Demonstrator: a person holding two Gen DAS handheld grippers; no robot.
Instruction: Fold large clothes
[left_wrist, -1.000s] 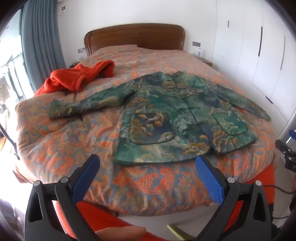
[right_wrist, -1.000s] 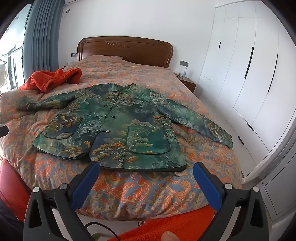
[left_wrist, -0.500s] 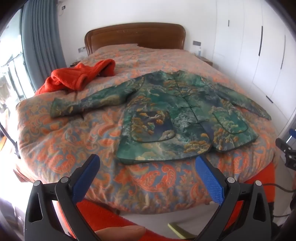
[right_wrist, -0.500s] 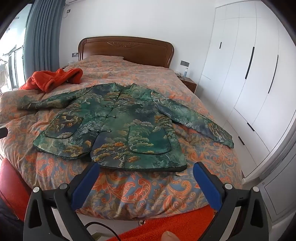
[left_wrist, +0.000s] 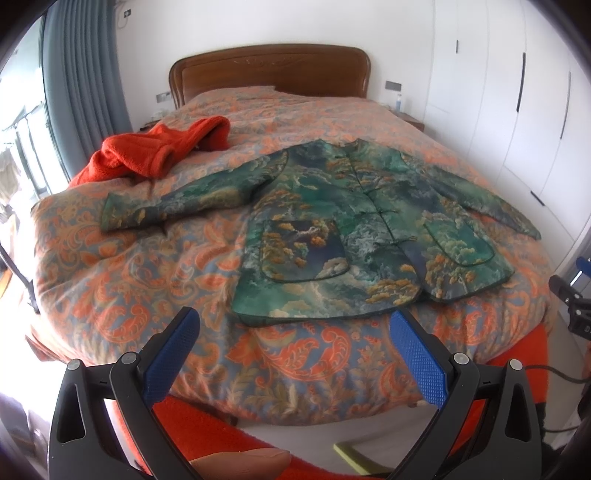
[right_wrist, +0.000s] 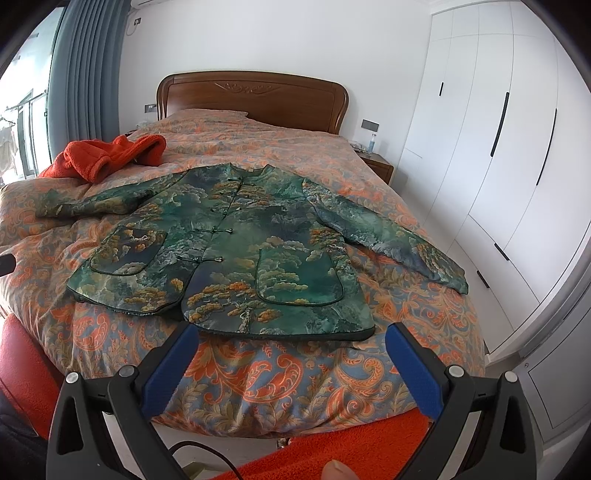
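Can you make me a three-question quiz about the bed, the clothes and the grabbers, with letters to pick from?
1. Where is the red robe?
A. on the floor
B. beyond the jacket's left sleeve on the bed
C. on the closet

2. How many patch pockets show on the green jacket?
A. two
B. none
C. five

3. How are the left gripper and right gripper?
A. both shut on the jacket
B. one open, one shut
C. both open, holding nothing

Answers: B, it lies bunched there; A, one pocket shows on each front panel; C, their blue fingers stand wide apart short of the hem.

No text, label, brand, number or sign can be read in either view.
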